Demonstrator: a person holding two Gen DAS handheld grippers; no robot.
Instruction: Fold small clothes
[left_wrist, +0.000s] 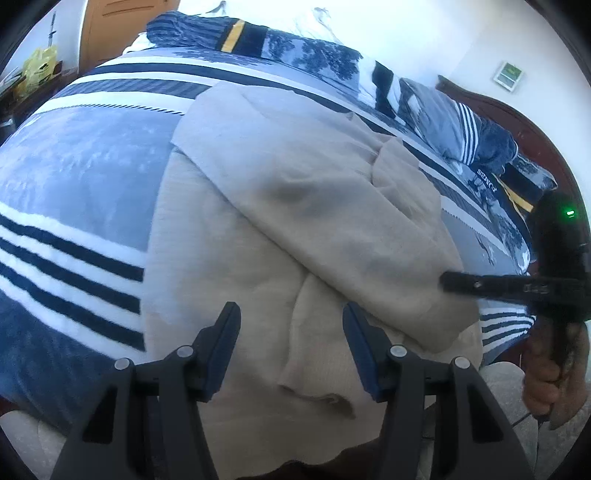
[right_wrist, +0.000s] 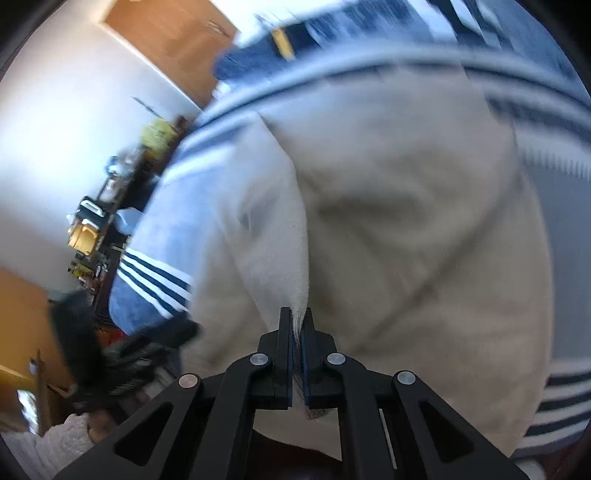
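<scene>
The garment (left_wrist: 295, 221) was plain beige; the bedcover (left_wrist: 74, 206) beneath, blue-grey with navy and white stripes.

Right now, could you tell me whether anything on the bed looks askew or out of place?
Nothing is damaged or spilled. The beige garment lies unevenly on the striped bedspread, one layer folded diagonally across the rest with rumpled edges. The right tool pinches its fabric; the left tool is open above it.

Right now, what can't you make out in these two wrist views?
- Beige garment: near hem cut off by the left gripper body, left wrist view; garment type unclear.
- Shelf clutter: motion-blurred and small, right wrist view.
- Right gripper: jaws clamp a fabric edge; how many layers is hidden.
- Wall frame: too small to read.
</scene>
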